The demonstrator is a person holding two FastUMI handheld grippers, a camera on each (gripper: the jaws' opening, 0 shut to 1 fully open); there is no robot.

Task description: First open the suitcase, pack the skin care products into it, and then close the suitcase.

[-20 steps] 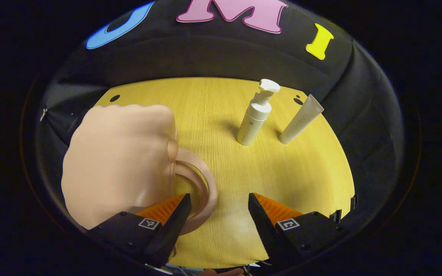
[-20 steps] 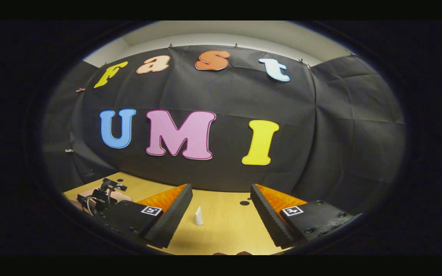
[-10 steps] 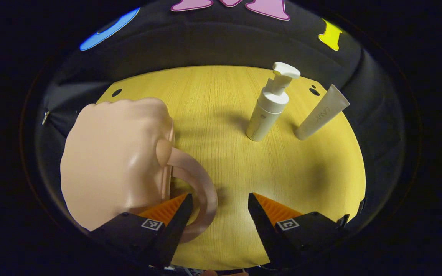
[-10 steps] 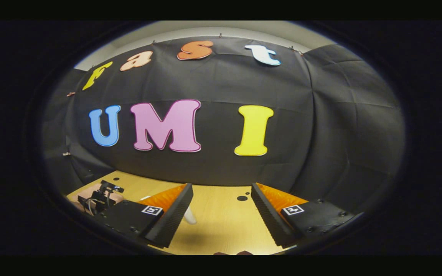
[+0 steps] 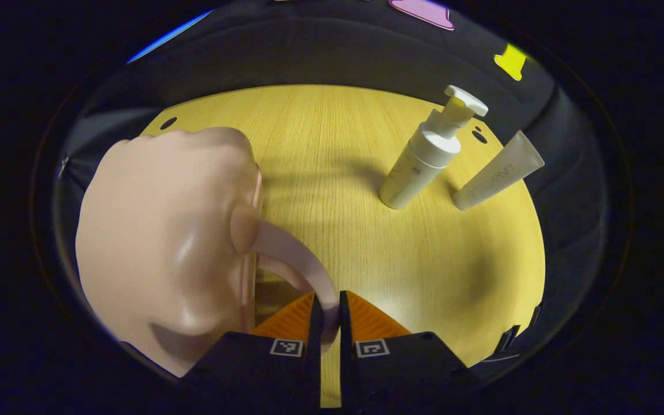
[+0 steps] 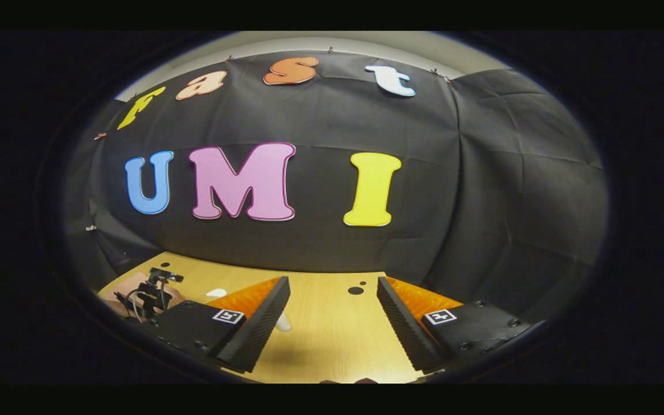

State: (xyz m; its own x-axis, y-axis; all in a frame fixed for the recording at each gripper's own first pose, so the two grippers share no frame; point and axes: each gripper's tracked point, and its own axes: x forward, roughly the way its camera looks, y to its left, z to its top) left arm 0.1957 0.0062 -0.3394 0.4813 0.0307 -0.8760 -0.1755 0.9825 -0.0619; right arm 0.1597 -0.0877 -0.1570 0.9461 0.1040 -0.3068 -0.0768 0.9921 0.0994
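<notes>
A pale pink suitcase (image 5: 159, 230) lies closed on the left of the wooden table (image 5: 424, 271) in the left gripper view. Its curved handle (image 5: 303, 259) arches toward me, and my left gripper (image 5: 327, 302) is shut on the handle's near end. A white pump bottle (image 5: 424, 161) and a pale tube (image 5: 496, 178) stand at the far right. My right gripper (image 6: 333, 288) hangs open above the table with nothing between its fingers. Far off at its left I see the other gripper (image 6: 150, 294) over the suitcase (image 6: 121, 288).
The table's right edge (image 5: 534, 276) and the black cloth wall lie close behind the bottle and tube. Bare wood lies between the suitcase and the two products. In the right gripper view a white item (image 6: 282, 324) peeks out beside the left finger.
My left gripper has gone from open to shut on the suitcase handle and has moved in lower. The right gripper view has tilted down a little, showing more table.
</notes>
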